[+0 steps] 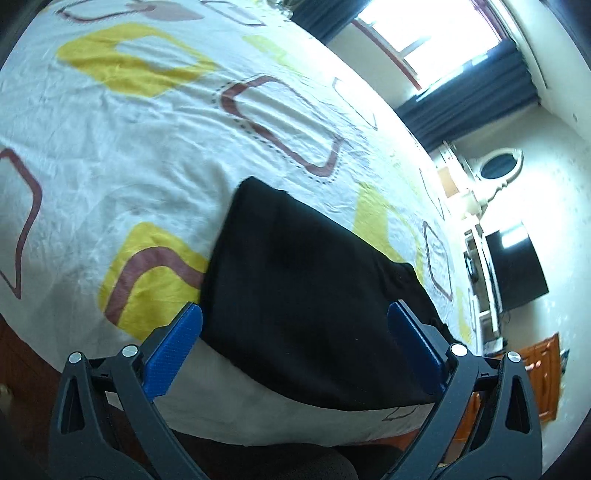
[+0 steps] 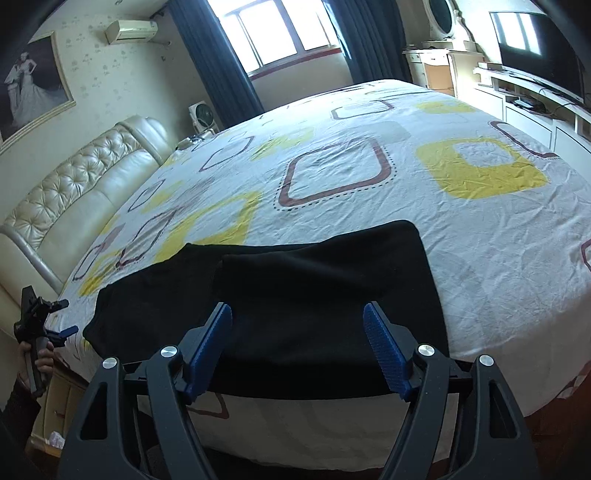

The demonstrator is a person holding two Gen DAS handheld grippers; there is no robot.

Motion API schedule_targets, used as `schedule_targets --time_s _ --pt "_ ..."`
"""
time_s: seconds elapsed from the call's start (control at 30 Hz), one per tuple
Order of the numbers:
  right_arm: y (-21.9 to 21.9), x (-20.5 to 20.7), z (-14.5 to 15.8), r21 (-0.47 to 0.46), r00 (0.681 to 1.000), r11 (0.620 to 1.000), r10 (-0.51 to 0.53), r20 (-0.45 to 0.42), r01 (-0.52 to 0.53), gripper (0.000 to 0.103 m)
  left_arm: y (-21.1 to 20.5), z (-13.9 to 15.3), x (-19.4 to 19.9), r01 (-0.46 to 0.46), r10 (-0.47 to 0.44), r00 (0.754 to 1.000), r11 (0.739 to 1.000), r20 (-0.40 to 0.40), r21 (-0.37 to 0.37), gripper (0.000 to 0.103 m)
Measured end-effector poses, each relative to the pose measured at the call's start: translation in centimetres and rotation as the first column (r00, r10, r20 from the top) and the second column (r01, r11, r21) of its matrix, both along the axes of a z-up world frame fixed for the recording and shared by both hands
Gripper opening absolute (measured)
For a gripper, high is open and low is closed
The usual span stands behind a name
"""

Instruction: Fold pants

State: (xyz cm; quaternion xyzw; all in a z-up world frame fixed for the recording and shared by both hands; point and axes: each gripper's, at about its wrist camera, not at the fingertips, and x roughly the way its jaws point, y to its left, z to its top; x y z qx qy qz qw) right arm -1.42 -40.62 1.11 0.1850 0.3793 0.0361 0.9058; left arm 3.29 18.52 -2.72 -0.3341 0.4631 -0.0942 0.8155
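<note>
The black pants [image 1: 303, 295] lie folded into a flat stack on the patterned bedsheet [image 1: 129, 155], near the bed's front edge. They also show in the right wrist view [image 2: 295, 295], with a folded layer over the right part. My left gripper [image 1: 295, 314] is open and empty, its blue fingers [image 1: 173, 350] hovering over the pants' near edge. My right gripper [image 2: 297, 317] is open and empty above the pants' front edge. The left gripper also shows in the right wrist view [image 2: 61, 321] at the far left, held off the bed's side.
A cream padded headboard [image 2: 74, 184] runs along the left. A white TV cabinet with a black screen [image 2: 535, 44] stands at the right. A window with dark curtains [image 2: 280, 33] is at the back. An orange-brown cabinet [image 1: 546, 376] stands beside the bed.
</note>
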Motion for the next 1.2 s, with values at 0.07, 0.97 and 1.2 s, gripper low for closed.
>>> schedule_targets --time_s 0.07,0.97,1.2 --pt "1.0 0.2 -0.1 -0.029 1.000 0.999 0.031 -0.005 -0.031 0.073 1.4 -1.4 0.2 -0.032 0.030 0.999 0.998 -0.027 -0.050 0.100" --pt "5.6 0.3 -1.5 -0.035 0.989 0.989 0.141 -0.052 -0.143 0.073 0.3 -6.5 3.5 0.181 -0.201 0.979 0.939 -0.037 -0.294 0.015" --pt "6.9 0.2 -1.3 -0.029 0.984 0.985 0.171 -0.043 -0.172 0.073 -4.1 1.8 3.4 0.306 -0.291 0.951 0.928 0.103 -0.213 0.014"
